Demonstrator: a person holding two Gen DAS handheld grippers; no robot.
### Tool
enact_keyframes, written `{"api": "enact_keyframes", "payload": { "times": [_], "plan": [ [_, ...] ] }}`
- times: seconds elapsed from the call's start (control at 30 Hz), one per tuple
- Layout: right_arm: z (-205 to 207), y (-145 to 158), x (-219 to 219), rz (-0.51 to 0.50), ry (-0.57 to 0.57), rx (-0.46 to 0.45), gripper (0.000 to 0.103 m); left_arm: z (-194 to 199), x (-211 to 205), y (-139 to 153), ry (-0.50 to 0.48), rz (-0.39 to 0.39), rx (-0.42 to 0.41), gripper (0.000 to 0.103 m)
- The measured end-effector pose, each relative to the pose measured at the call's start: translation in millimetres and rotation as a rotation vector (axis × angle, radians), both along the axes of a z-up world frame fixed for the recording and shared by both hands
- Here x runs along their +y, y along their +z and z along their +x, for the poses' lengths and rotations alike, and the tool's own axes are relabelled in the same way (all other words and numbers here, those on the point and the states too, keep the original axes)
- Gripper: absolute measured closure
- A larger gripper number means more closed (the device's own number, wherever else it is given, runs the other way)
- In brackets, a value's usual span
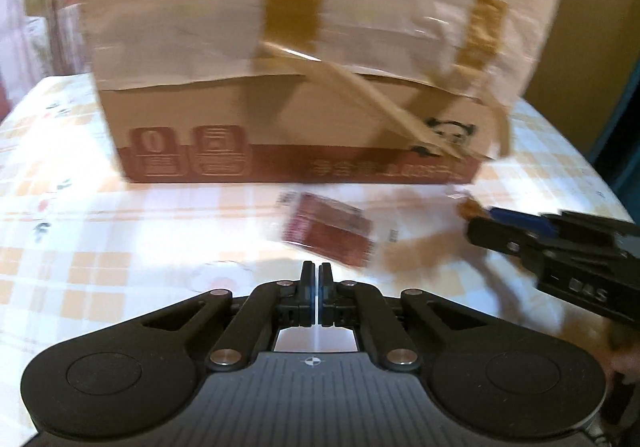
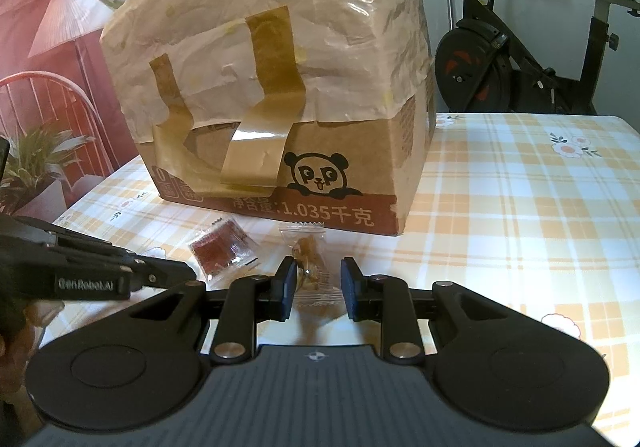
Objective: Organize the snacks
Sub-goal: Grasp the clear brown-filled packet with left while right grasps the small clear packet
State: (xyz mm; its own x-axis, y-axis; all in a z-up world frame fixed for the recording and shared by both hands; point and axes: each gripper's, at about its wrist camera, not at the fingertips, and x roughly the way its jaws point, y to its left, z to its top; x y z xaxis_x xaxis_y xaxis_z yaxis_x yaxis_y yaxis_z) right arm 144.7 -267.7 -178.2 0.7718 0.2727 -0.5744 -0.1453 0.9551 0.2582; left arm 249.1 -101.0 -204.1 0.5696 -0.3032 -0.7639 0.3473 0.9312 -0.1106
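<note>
A red snack packet (image 1: 329, 234) lies on the checked tablecloth in front of a taped cardboard box (image 1: 304, 59); it also shows in the right wrist view (image 2: 222, 247). A clear packet with brown snack pieces (image 2: 309, 267) lies between the fingers of my right gripper (image 2: 318, 279), which is open around it. My left gripper (image 1: 317, 279) is shut and empty, just short of the red packet. The left wrist view is blurred. The right gripper shows at the right of the left wrist view (image 1: 472, 223); the left gripper shows at the left of the right wrist view (image 2: 188, 271).
The cardboard box (image 2: 280, 95) with a panda print and loose brown tape stands at the back of the table (image 2: 520, 207). An exercise bike (image 2: 520, 47), a lamp (image 2: 68, 23), a red chair (image 2: 48, 103) and plants stand beyond the table edges.
</note>
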Motion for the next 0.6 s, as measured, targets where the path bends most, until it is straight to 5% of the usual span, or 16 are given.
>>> {"api": "enact_keyframes", "payload": {
  "times": [0.1,0.13,0.17,0.23,0.4,0.6],
  "plan": [
    [-0.6,0.4,0.0,0.001,0.002,-0.002,0.077,7.7,2.4,1.7,0.044,-0.002,0.022,0.093],
    [-0.8,0.4,-0.1,0.002,0.002,-0.002,0.077,10.5,0.0,3.0,0.041,-0.007,0.031,0.072],
    [-0.9,0.4,-0.1,0.003,0.002,-0.003,0.077,11.0,-2.2,6.1,0.045,-0.002,0.033,0.041],
    [-0.3,0.2,-0.1,0.003,0.005,-0.002,0.077,13.3,-5.9,13.9,0.077,0.011,0.016,0.021],
    [-0.4,0.3,-1.5,0.012,0.004,-0.005,0.077,35.1,-26.4,11.5,0.139,0.061,0.052,0.02],
    [0.0,-0.1,-3.4,0.027,0.002,-0.008,0.077,46.0,-47.8,5.2,0.168,0.17,-0.017,0.018]
  ]
}}
